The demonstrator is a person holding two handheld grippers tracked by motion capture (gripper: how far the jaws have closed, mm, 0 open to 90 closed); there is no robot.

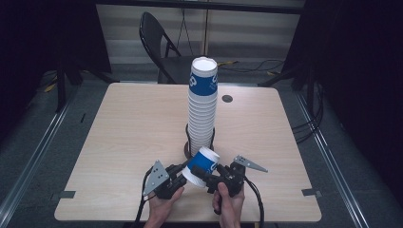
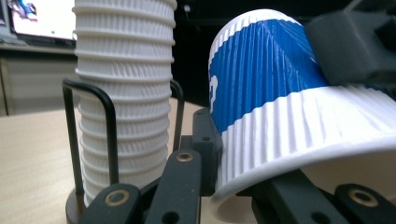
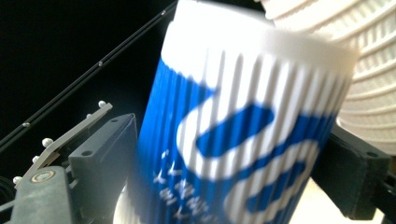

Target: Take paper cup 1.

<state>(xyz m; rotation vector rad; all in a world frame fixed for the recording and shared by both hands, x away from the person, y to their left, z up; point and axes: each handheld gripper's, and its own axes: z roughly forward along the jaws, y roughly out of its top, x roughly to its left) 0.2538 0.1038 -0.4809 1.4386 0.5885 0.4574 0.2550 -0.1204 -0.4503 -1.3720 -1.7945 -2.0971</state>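
Note:
A blue and white ribbed paper cup (image 1: 205, 161) hangs tilted just above the table, base up and away from me, in front of a tall stack of the same cups (image 1: 203, 104). My left gripper (image 1: 186, 173) comes in from the left and is shut on the cup's wall at the open rim (image 2: 243, 172). My right gripper (image 1: 204, 176) comes in from the right and is shut across the cup's blue band (image 3: 229, 168). In the left gripper view the cup (image 2: 280, 93) hangs right of the stack (image 2: 123, 93).
The stack stands in a black wire holder (image 1: 187, 142) on a round base, mid-table. The light wood table (image 1: 133, 123) has a small round hole (image 1: 227, 99) at the back. A black folding chair (image 1: 159, 42) stands beyond the far edge.

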